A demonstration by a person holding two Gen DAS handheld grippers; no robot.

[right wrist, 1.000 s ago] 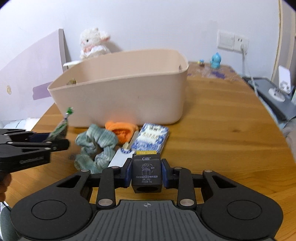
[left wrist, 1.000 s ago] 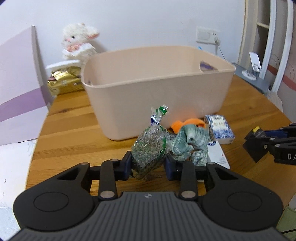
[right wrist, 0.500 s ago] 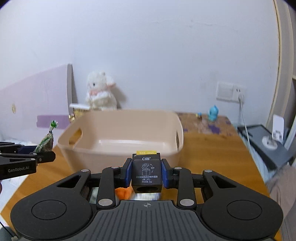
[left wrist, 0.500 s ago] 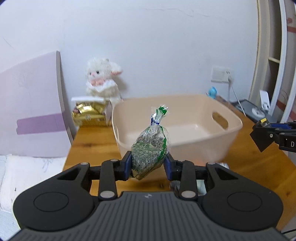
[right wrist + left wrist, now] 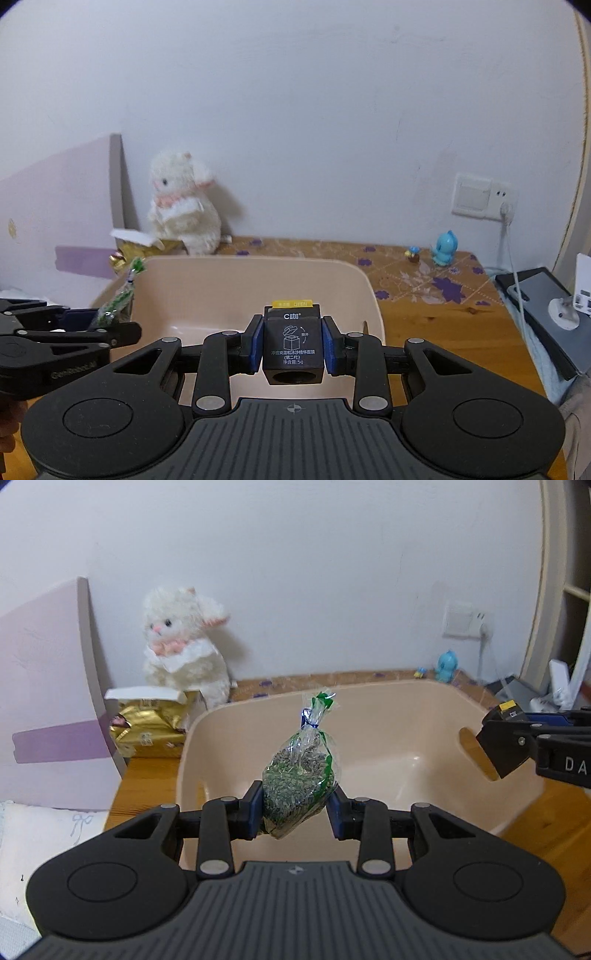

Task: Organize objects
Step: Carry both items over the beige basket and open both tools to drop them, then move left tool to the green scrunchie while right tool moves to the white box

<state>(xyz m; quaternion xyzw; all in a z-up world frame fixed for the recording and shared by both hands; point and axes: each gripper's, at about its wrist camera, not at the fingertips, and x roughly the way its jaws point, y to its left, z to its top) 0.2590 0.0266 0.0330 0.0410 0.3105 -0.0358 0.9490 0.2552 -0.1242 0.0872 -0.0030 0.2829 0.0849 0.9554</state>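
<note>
White wall backs the tabletop (image 5: 424, 291). Left gripper (image 5: 295, 808) clamps the herb bag (image 5: 299, 786) above the tub (image 5: 369, 709); right gripper (image 5: 293, 345) clamps the black box (image 5: 293, 347) there. Only the right view shows the tablet (image 5: 535, 306). Both have risen from tabletop level, where loose items lay.

Left tongs (image 5: 295, 809) gripping herb bag (image 5: 299, 786), above beige tub (image 5: 388, 716)

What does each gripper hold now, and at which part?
Left gripper pinches the herb bag at its lower body. Right gripper clamps the black box by its sides.
</note>
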